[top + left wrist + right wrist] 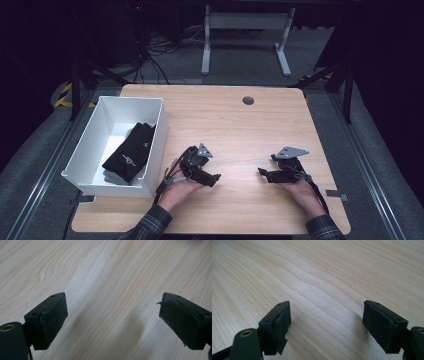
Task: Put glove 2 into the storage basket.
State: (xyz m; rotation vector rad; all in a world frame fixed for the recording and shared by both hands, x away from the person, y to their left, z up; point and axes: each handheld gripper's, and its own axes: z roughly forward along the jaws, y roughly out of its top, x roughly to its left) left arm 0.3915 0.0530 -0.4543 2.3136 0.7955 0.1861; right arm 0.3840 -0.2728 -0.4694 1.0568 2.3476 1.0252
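Left hand-held gripper [216, 178]: jaws spread wide, nothing between them, bare wood grain under the pads [53, 320] in the left gripper view. Right hand-held gripper [261, 173]: jaws likewise spread and empty, low over the worktop [240, 130]. The two point toward each other near the front edge, a bare stretch of wood between them. Folded black garment [131, 151] with a small white logo lies inside the white bin [157, 135], against its right wall. Bin sits at the worktop's left edge, just left of the left hand-held gripper; garment well apart from the right one.
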